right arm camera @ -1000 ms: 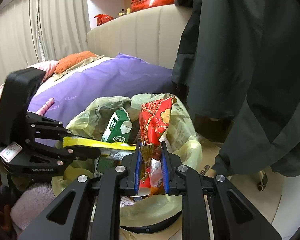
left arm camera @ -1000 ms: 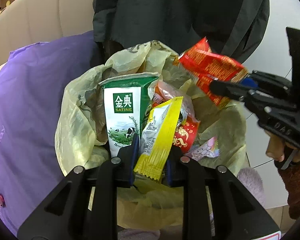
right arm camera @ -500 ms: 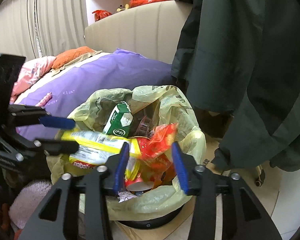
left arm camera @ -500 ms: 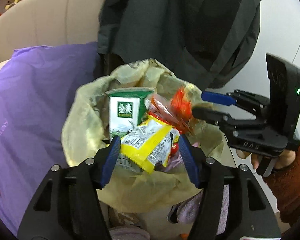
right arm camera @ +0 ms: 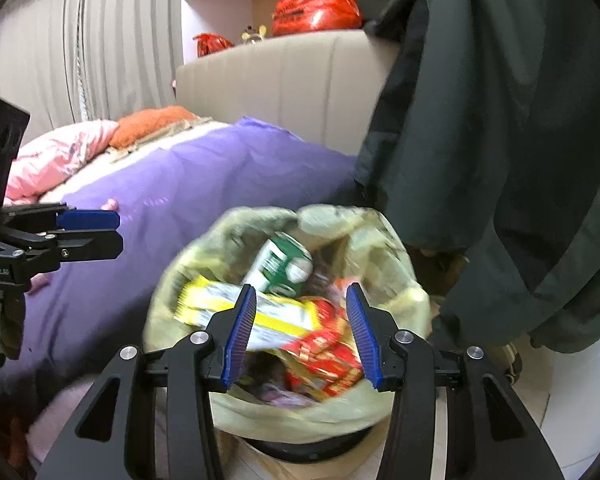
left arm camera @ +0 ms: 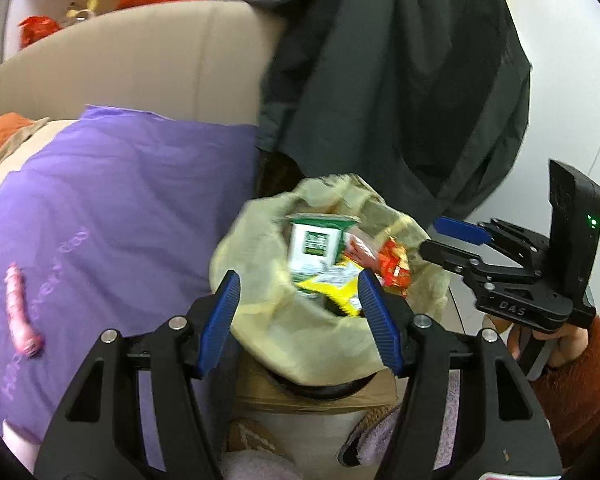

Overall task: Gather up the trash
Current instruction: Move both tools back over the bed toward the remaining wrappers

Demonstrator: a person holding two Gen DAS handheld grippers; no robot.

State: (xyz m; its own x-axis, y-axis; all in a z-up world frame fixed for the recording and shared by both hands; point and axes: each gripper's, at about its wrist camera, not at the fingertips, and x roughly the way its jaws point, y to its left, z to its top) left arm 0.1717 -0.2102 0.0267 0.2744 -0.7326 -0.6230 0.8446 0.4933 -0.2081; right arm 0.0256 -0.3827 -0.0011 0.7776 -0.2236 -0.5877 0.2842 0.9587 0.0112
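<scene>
Both wrappers dropped, bin nearly full.

My left gripper [left arm camera: 298, 320] and right gripper [right arm camera: 300, 332] have just been opening; both now stand apart with nothing between the pads. The yellow wrapper [right arm camera: 256, 312] and red wrapper [right arm camera: 324, 352] lie in the lined trash bin [right arm camera: 380, 240], centre of frame, beside the green carton [right arm camera: 282, 264]. Left to collect, I judge: something at the lower left edge of the left view, on the purple blanket [left arm camera: 120, 200], possibly another wrapper, cut off and blurred. Bin bottom is hidden.
</scene>
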